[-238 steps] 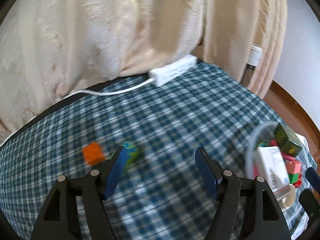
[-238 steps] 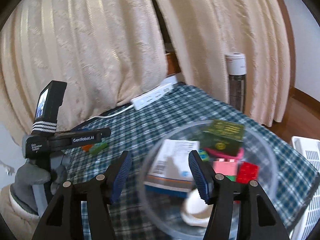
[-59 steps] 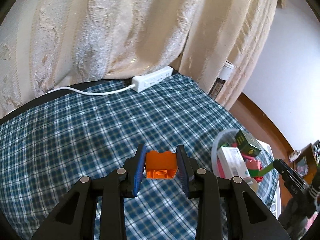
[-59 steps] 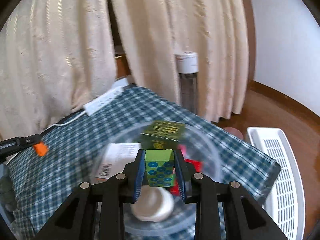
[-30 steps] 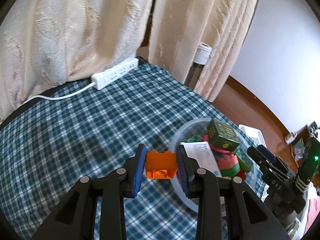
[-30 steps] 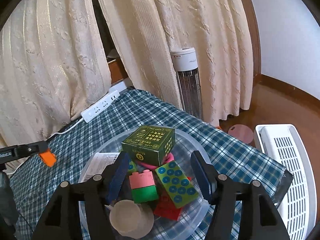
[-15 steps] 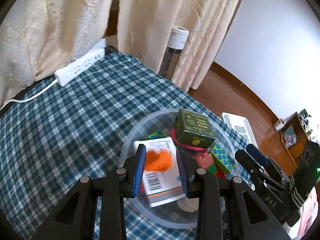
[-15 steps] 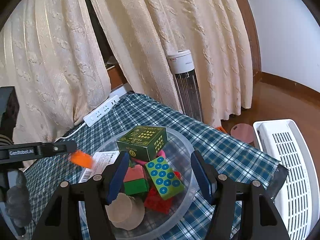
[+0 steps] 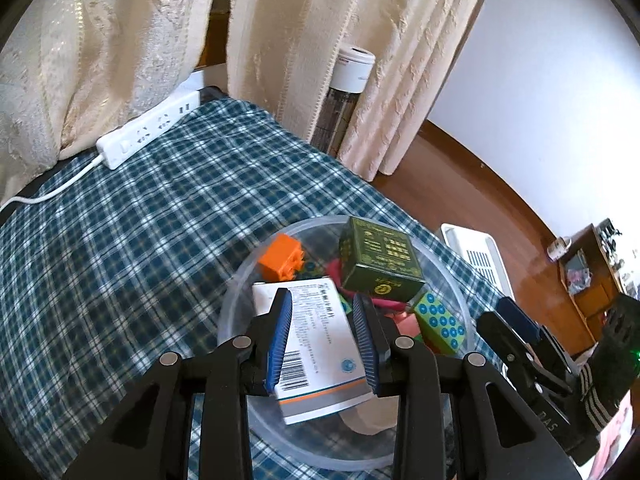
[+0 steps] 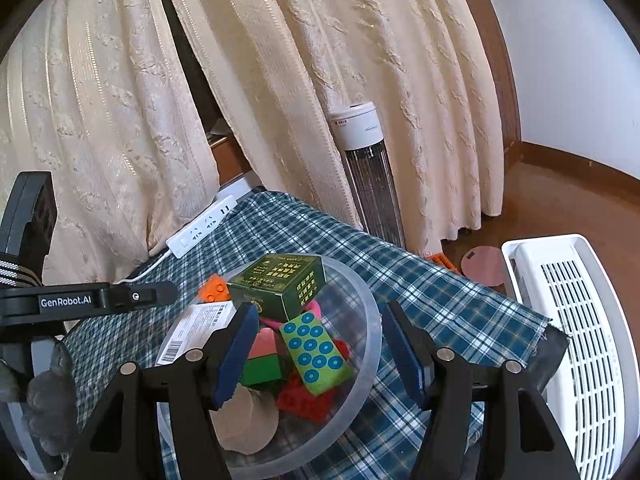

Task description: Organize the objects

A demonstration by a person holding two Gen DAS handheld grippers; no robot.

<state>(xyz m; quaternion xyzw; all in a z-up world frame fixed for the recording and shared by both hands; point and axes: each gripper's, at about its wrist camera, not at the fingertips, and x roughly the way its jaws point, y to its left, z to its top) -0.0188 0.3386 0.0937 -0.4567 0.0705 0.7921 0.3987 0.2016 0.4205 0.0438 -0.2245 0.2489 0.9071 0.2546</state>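
Observation:
A clear plastic bowl (image 9: 240, 280) (image 10: 370, 320) stands on the checked cloth. In it lie an orange brick (image 9: 280, 258) (image 10: 215, 289) at the far left rim, a white medicine box (image 9: 316, 344) (image 10: 192, 332), a dark green box (image 9: 380, 260) (image 10: 280, 284), a green block with blue dots (image 9: 440, 324) (image 10: 314, 350), a pink and green brick (image 10: 262, 360) and a red brick (image 10: 304, 398). My left gripper (image 9: 322, 340) hangs open and empty above the white box. My right gripper (image 10: 320, 354) is open and empty above the bowl.
A white power strip (image 9: 148, 130) (image 10: 202, 226) with its cable lies at the table's far edge by cream curtains. A tower heater (image 10: 366, 172) stands behind the table. A white slatted unit (image 10: 580, 340) stands on the floor to the right, past the cloth's edge.
My left gripper has opened a little and let go of the orange brick, which now lies in the bowl by the far left rim. The right gripper has stayed open above the bowl.

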